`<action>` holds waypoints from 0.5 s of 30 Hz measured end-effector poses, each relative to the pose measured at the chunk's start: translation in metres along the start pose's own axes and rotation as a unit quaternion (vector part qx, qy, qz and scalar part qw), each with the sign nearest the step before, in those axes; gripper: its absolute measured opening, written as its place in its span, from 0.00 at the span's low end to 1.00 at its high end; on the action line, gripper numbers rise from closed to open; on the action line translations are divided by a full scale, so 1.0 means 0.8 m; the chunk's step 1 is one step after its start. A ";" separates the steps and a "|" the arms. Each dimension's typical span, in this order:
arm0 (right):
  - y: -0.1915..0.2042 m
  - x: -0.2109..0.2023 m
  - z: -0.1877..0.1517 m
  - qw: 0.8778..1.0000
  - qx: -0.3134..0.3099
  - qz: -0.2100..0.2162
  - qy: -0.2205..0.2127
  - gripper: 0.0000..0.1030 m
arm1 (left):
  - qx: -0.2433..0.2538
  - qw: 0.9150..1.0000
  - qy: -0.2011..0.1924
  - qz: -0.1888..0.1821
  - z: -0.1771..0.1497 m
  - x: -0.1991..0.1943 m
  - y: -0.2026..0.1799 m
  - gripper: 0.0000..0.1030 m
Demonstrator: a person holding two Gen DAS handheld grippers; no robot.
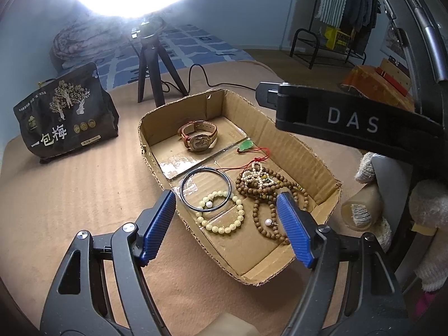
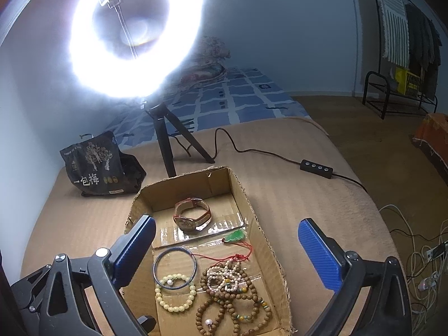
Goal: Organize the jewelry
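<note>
We had both grippers, left [image 1: 225,218] and right [image 2: 226,254], open, empty; left nearer, straddling the pale-yellow round bead bracelet [image 1: 221,212] directly below.

open hand-held gripper [image 2: 226,254] above jewelry-filled cardboard box [image 2: 268,224]

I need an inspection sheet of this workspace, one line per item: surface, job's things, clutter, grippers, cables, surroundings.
Surface: tan ribbed mat, bare around the box.
Job's things: cardboard box holds a watch, green pendant on red cord, dark bangle overlapping a pale bead bracelet, and tangled brown bead strands.
Clutter: black snack bag.
Grippers: left gripper and right gripper both open, holding nothing, above the box.
Cables: lamp cable with inline switch; white cables on the floor.
Surroundings: ring light on a tripod, bed, clothes rack.
</note>
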State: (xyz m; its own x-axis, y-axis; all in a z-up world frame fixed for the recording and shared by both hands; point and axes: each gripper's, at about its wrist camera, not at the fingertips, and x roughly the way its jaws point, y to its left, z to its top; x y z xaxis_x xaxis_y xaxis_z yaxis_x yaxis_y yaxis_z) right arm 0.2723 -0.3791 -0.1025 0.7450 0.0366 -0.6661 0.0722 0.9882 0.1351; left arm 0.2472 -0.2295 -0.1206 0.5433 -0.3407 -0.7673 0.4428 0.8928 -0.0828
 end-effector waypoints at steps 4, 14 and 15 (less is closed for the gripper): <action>0.003 -0.011 0.001 1.000 -0.004 0.001 -0.005 1.00 | 0.006 1.000 -0.006 0.006 -0.004 -0.011 0.000 0.75; 0.017 -0.059 -0.002 0.999 -0.018 -0.002 -0.030 1.00 | 0.011 0.999 -0.030 0.016 -0.020 -0.059 0.005 0.75; 0.020 -0.066 -0.002 0.999 -0.020 -0.003 -0.035 1.00 | 0.012 0.999 -0.033 0.017 -0.021 -0.063 0.005 0.75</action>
State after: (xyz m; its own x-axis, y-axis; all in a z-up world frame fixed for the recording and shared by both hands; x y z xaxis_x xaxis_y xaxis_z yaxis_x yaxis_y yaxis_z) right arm 0.2331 -0.3652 -0.0661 0.7892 0.0212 -0.6138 0.0520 0.9935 0.1012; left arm 0.2091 -0.2040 -0.0927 0.6038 -0.3290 -0.7260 0.4400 0.8971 -0.0406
